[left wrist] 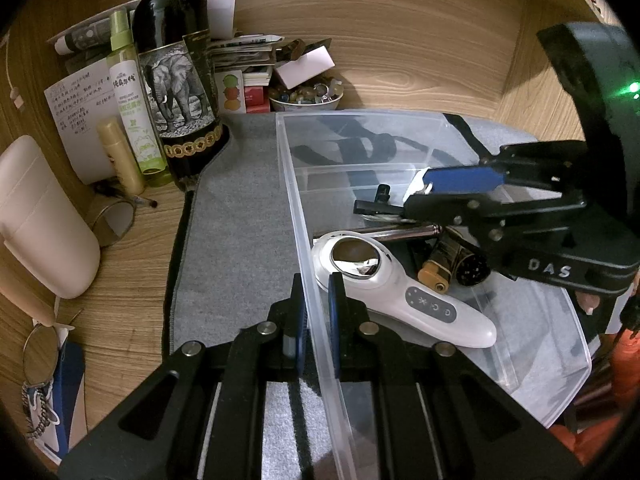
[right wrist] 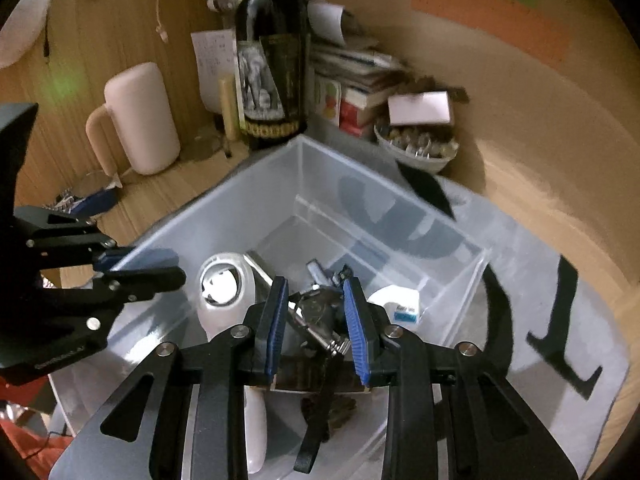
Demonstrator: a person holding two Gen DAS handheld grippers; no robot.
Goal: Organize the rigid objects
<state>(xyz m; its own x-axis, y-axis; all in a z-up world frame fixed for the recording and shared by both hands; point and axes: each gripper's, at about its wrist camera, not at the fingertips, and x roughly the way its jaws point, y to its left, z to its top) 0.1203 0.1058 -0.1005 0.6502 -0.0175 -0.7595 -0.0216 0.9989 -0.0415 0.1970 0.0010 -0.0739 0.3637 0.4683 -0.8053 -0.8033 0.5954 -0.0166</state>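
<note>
The left gripper [left wrist: 318,312] is clamped on the near wall of the clear plastic bin [left wrist: 292,184], while the right gripper [right wrist: 316,320], jaws slightly apart and pinching nothing visible, hangs over the white handheld massager [left wrist: 384,292], lighters and metal tools lying inside the bin on the grey mat [left wrist: 236,216].

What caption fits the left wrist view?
Left gripper clamps the clear bin's wall while the right gripper reaches over the white handheld device inside.
</note>
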